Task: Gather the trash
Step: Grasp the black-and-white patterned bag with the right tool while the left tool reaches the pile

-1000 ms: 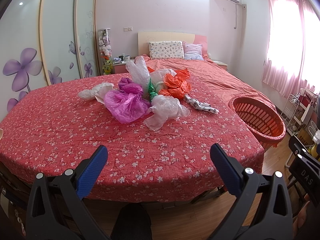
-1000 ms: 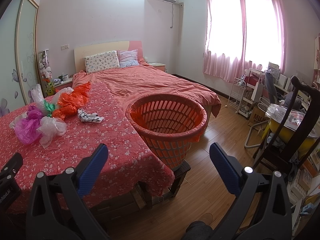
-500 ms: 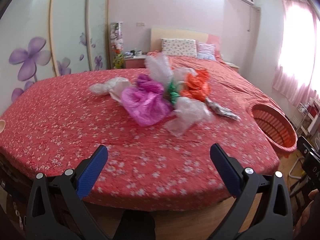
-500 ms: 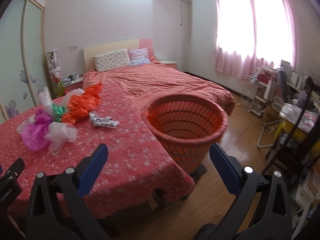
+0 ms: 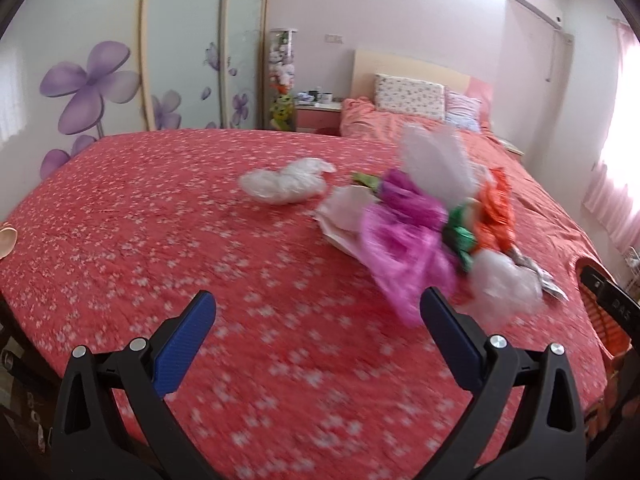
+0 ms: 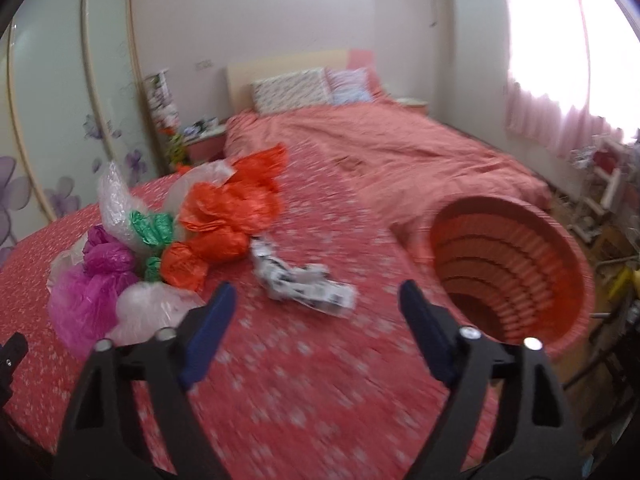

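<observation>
Right gripper (image 6: 316, 300): your jaws are closing with nothing between them yet; they are hovering over the floral red bedspread (image 6: 304, 380), aimed toward the black-and-white crumpled wrapper (image 6: 304, 284).
Left gripper (image 5: 316, 320): you are holding its jaws wide apart and empty above the same bedspread, with the magenta plastic bag (image 5: 404, 252) just ahead of the right-side pad.
Trash: it is lying heaped mid-bed, with the orange bag (image 6: 228, 220), green bag (image 6: 154, 230), clear bubble wrap (image 6: 116, 204) and a pale bag (image 5: 286, 182) lying apart on the left.
Basket: the orange laundry basket (image 6: 516, 272) is standing off the bed's edge, just beside it, looking empty.
Step in hand: you are approaching the pile; judging by the scene, nothing has been collected.
Next move: you are probably going to need the right pads brought down either side of the wrapper before they finish closing, then a carry across to the basket.
</observation>
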